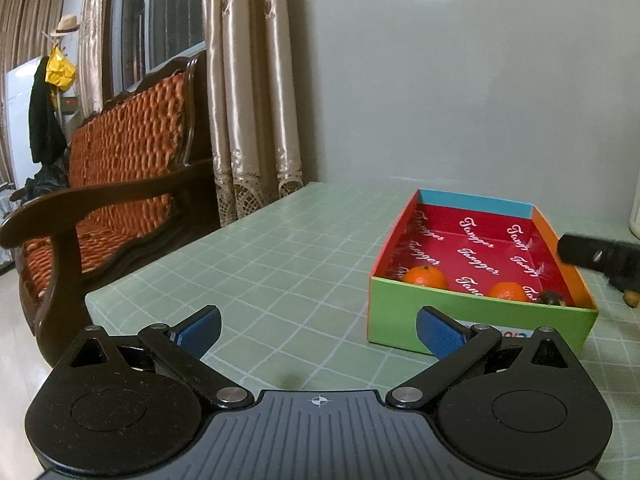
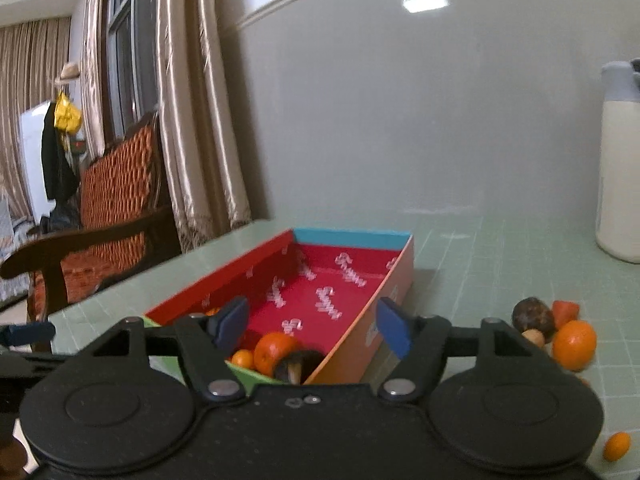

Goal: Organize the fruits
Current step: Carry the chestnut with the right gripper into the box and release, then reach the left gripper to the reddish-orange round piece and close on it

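Observation:
A shallow coloured box with a red printed floor sits on the green checked table. In the left wrist view it holds two oranges and a dark mushroom. My left gripper is open and empty over the table, left of the box. My right gripper is open and empty above the box's near end, over an orange, a small kumquat and the mushroom. It shows blurred at the right in the left wrist view.
Loose on the table right of the box lie a dark mushroom, an orange, a red piece and a kumquat. A white bottle stands at back right. A wooden sofa is left of the table.

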A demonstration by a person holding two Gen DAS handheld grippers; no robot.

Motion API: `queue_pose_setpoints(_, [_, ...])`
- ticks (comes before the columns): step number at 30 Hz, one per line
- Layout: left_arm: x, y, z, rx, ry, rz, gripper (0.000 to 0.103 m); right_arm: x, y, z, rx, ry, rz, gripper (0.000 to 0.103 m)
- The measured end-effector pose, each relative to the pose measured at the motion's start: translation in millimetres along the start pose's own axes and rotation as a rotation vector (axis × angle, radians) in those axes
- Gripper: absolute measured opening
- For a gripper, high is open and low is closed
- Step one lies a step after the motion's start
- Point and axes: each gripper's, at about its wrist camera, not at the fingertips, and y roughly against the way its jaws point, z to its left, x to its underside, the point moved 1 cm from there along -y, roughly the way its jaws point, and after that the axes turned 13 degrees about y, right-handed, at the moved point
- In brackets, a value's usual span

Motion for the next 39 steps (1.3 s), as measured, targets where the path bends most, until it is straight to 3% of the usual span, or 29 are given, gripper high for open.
queue_pose_setpoints(4, [2,5,-10,0.023,-0.016,-0.012,0.103,-1,8,-16,0.044,-0.035,-0.021,0.072])
queue_pose_setpoints(9, [5,14,-29,0.076,-0.048,-0.03,0.103,2,25,-47,0.162,-0.075,-0.02,0.08])
queue_pose_setpoints(23, [28,56,-106,0.335,-0.174,-0.074,0.103,33,107,-137,0.709,-0.193,0.055,0.102])
queue_pose_setpoints(32, [54,67,-167,0.506,-0.23,0.032,0.103,58,155,-170,0.765,-0.256,0.053,0.102])
queue_pose_setpoints(39, [72,66,-207,0.567,-0.264,0.083,0.102,74,175,-189,0.787,-0.317,0.067,0.102])
